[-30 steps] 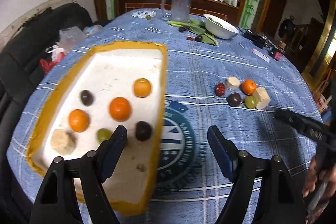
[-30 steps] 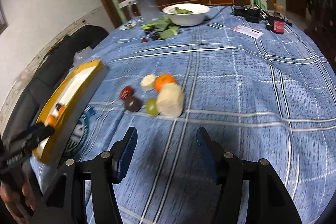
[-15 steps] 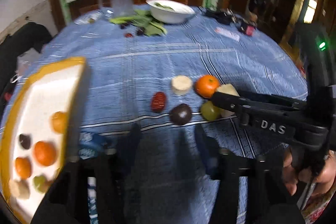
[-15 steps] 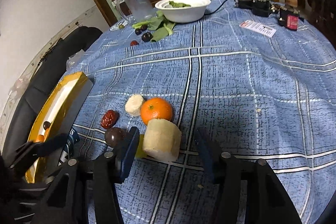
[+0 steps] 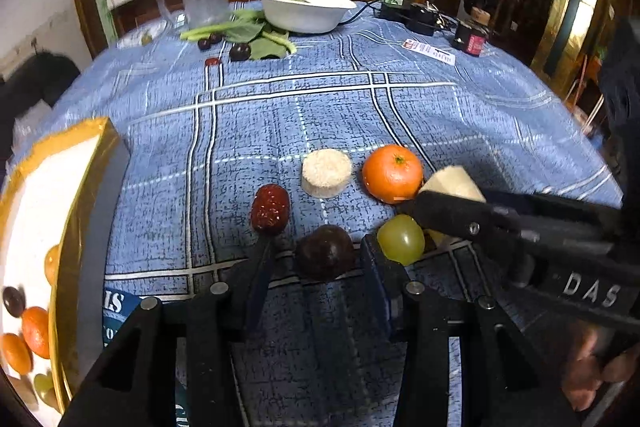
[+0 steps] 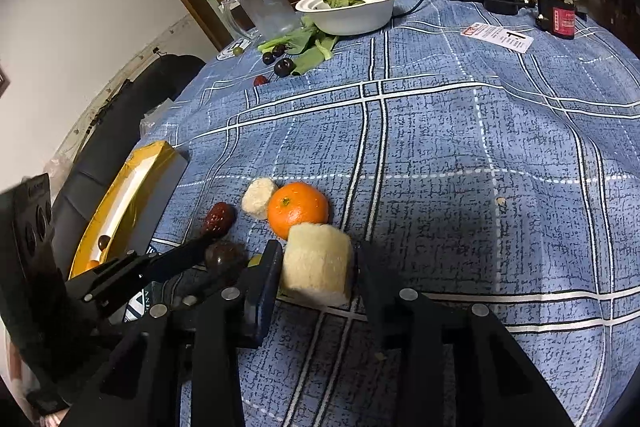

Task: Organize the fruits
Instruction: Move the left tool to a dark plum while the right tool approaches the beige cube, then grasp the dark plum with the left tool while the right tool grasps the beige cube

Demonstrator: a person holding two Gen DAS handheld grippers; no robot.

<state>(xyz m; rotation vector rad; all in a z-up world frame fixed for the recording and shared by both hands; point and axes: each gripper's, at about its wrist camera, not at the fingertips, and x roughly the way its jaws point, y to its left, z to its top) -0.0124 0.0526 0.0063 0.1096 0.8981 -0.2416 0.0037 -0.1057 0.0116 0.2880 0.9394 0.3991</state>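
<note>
Six small fruit pieces sit clustered on a blue checked tabletop (image 5: 400, 115), low in both views. In the left wrist view, the left gripper (image 5: 316, 263) straddles a dark plum (image 5: 325, 253) at bottom centre; its jaws have just been closing, and whether the pads press the fruit cannot be told. In the right wrist view, the right gripper (image 6: 316, 267) has just been closing around a pale cut chunk (image 6: 318, 265), standing upright, one pad touching its left side. A green grape (image 5: 401, 239) lies between the two grippers. The yellow-rimmed tray (image 5: 86, 187) waits at the left edge, nearer the left gripper.
</note>
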